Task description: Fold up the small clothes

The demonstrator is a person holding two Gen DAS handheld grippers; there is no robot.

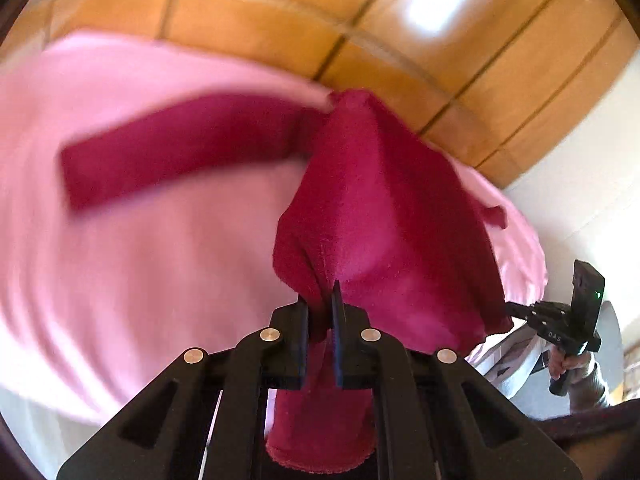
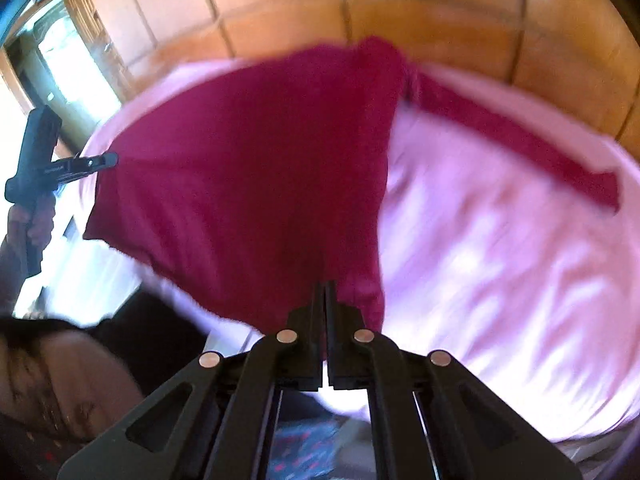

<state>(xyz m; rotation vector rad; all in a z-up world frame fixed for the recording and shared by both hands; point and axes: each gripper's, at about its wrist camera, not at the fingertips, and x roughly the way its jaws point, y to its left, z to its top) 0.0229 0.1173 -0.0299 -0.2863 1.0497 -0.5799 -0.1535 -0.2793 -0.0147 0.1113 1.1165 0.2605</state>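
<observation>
The right gripper [image 2: 324, 292] pinches the near edge of a dark red garment [image 2: 248, 168] lifted over a pink sheet [image 2: 500, 264]; the left gripper [image 2: 114, 159] clamps its left corner, one sleeve [image 2: 520, 148] trailing toward the sheet's far right edge

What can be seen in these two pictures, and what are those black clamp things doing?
garment: one, dark red, lifted over the sheet, one long strip trailing on it
sheet: one, pink, spread under the garment
floor: orange-brown tiles, behind the sheet
left gripper: one, black, shut on the garment's edge
right gripper: one, black, shut on another edge
hand: grips the right gripper's handle
</observation>
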